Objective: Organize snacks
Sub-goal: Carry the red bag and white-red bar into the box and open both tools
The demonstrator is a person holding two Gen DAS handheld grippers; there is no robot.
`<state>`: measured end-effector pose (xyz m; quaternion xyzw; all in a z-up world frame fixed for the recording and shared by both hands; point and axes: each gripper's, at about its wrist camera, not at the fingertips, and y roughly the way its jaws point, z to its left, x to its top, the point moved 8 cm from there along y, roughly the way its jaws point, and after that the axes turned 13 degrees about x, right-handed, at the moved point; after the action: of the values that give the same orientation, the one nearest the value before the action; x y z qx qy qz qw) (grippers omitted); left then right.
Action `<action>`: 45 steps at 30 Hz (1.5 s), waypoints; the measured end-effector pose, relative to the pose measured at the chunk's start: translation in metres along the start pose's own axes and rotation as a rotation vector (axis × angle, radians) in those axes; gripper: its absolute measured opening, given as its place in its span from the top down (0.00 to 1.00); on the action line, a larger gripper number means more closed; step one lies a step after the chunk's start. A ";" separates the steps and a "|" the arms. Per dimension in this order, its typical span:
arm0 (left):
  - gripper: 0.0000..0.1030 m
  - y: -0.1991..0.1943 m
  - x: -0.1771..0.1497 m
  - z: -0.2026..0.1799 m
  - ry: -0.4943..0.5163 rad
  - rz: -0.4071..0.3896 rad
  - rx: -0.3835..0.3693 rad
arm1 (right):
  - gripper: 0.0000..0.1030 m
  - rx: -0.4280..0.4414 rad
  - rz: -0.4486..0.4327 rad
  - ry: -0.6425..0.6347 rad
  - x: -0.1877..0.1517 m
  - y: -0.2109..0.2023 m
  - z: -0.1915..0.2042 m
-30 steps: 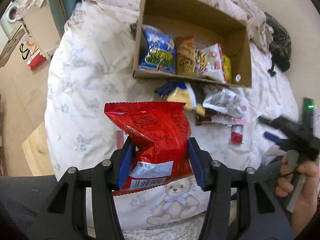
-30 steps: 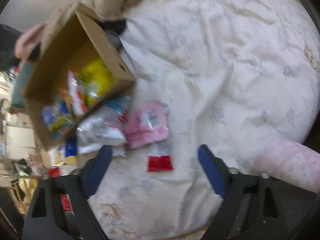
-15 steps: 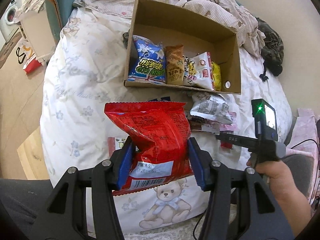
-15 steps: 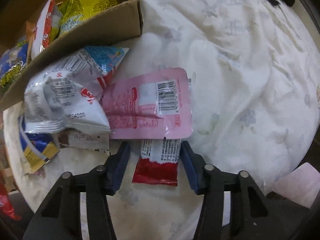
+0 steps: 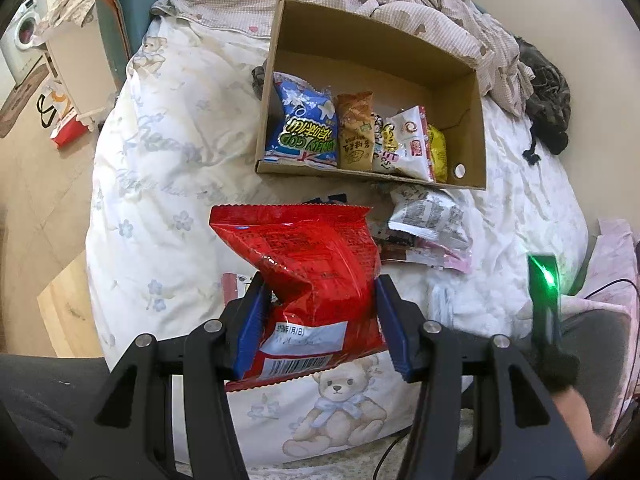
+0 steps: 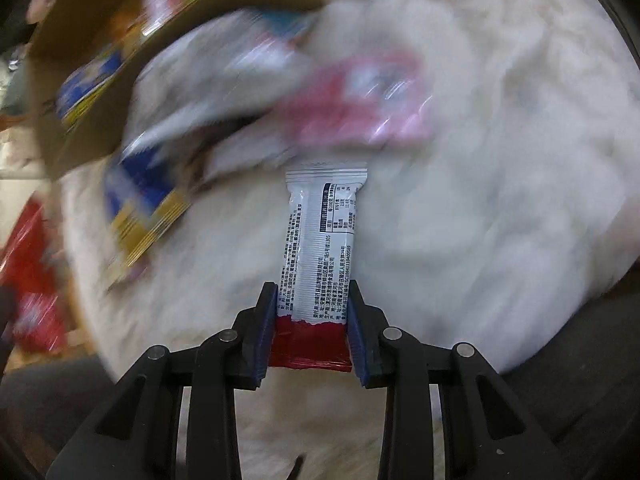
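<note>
An open cardboard box (image 5: 280,80) on the bed (image 5: 168,168) holds a row of upright crinkly snack bags. The left gripper (image 5: 320,324) clamps a glossy red bag (image 5: 308,264) above the quilt. The right gripper (image 6: 312,328) is closing on a slim white-and-red bar (image 6: 320,240), pads pressing its sides.

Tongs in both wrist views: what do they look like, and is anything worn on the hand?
Both tongs, left and right, have black angular linkage arms with silver rivets and blue pads. The right unit carries a green light; its hand wears a black glove.
</note>
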<state>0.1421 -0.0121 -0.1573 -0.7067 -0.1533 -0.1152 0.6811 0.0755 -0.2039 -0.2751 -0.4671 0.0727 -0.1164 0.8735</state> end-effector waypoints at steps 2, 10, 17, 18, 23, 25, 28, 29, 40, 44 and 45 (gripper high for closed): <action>0.52 0.002 -0.001 0.002 0.000 0.001 0.017 | 0.67 0.043 -0.003 -0.035 -0.016 -0.003 0.017; 0.52 0.003 -0.001 0.013 -0.015 -0.014 0.054 | 0.67 0.211 -0.109 -0.179 -0.029 -0.045 0.063; 0.52 -0.003 0.002 0.014 -0.015 -0.067 0.065 | 0.67 0.237 -0.183 -0.238 -0.004 -0.076 0.068; 0.52 -0.004 0.003 0.014 -0.010 -0.074 0.070 | 0.67 0.242 -0.191 -0.242 -0.001 -0.080 0.069; 0.52 -0.006 0.005 0.013 -0.007 -0.098 0.083 | 0.67 0.260 -0.227 -0.258 0.007 -0.088 0.072; 0.52 -0.008 0.007 0.013 -0.010 -0.110 0.083 | 0.67 0.265 -0.238 -0.270 0.008 -0.092 0.072; 0.52 -0.011 0.010 0.013 -0.009 -0.123 0.089 | 0.67 0.266 -0.256 -0.288 0.020 -0.097 0.079; 0.52 -0.011 0.012 0.013 -0.008 -0.126 0.090 | 0.67 0.268 -0.265 -0.299 0.025 -0.100 0.081; 0.52 -0.031 0.058 0.004 0.004 -0.180 0.083 | 0.67 0.310 -0.351 -0.325 0.074 -0.129 0.102; 0.52 -0.035 0.084 -0.001 0.022 -0.213 0.092 | 0.67 0.307 -0.381 -0.334 0.097 -0.137 0.110; 0.52 -0.036 0.094 -0.004 0.026 -0.221 0.090 | 0.67 0.307 -0.386 -0.333 0.102 -0.139 0.112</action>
<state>0.2155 -0.0094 -0.0887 -0.6527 -0.2264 -0.1918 0.6971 0.1815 -0.2168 -0.0994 -0.3475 -0.1802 -0.2119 0.8955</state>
